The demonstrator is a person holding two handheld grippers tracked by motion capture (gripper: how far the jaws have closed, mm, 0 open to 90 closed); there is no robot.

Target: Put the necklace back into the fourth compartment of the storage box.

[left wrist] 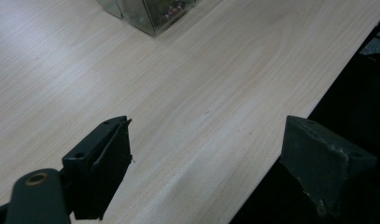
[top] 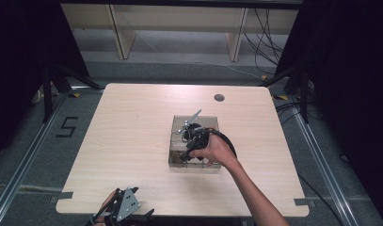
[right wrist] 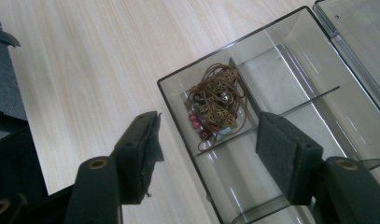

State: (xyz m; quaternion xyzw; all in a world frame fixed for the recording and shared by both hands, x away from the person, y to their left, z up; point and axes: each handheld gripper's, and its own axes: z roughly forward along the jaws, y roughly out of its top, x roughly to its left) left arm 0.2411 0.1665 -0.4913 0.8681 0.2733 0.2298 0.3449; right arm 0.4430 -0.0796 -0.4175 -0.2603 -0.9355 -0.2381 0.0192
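High view, table: a pale wooden table (top: 132,141) with a dark round hole (top: 219,98) near its far edge.
High view, box: a clear plastic compartment box (top: 177,123) sits near the middle of the table, its lid laid open on the far side.
High view, right claw: the right claw (top: 191,151) is held in the person's right hand (top: 216,150) over the box, pointing down at its near left part; how its jaws stand cannot be told from here.
High view, left claw: the left claw (top: 115,195) rests at the near edge of the table, left of centre, with its grey three-cornered plate (top: 128,203) on top, well apart from the box.

Left gripper view, left claw: the left claw (left wrist: 206,154) has its jaws spread wide, with bare table between them; one jaw is over the wood, the other past the table's edge.
Left gripper view, box: a corner of the clear box (left wrist: 150,14) shows at the top, far from the jaws.

Right gripper view, right claw: the right claw (right wrist: 206,140) is spread wide, one jaw outside the box wall over the table, the other over the inside of the box.
Right gripper view, box: the box (right wrist: 290,60) is split by thin dividers.
Right gripper view, jewellery: a tangle of brown cord and beads (right wrist: 215,102) lies in the corner compartment, between and just beyond the jaws, touching neither.
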